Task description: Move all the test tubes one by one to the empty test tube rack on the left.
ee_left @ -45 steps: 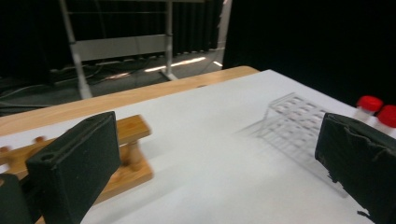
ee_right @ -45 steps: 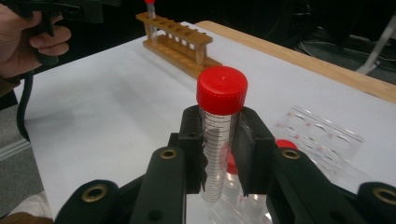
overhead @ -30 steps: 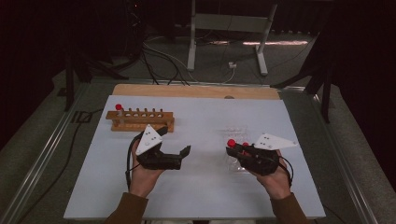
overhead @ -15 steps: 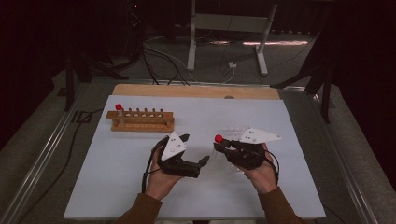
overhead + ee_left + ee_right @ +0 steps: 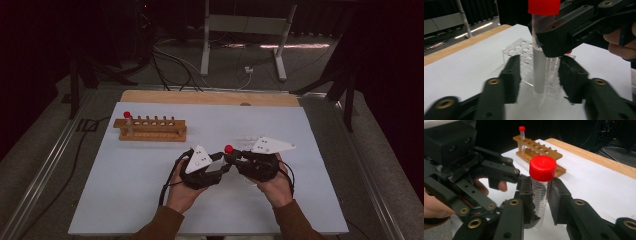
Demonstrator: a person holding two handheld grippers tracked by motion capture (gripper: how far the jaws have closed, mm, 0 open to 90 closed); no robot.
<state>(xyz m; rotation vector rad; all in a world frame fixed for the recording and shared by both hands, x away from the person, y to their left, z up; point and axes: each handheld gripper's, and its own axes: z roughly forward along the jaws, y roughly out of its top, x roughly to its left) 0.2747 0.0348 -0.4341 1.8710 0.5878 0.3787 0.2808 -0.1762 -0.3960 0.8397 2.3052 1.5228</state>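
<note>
High view: a wooden rack (image 5: 150, 129) with a row of holes sits upper left of the white counter (image 5: 125, 190), one red-capped tube (image 5: 127, 118) standing at its left end. A clear plastic rack (image 5: 529, 61) stands behind the hands, hard to make out from above. At centre frame the two grippers meet nose to nose. The right gripper (image 5: 541, 195) has its jaws clamped on an upright clear tube (image 5: 540, 195) with printed graduations and a ribbed red cap (image 5: 229, 148). The left gripper (image 5: 540, 75) holds its jaws spread on either side of the tube's lower part, apart from it.
</note>
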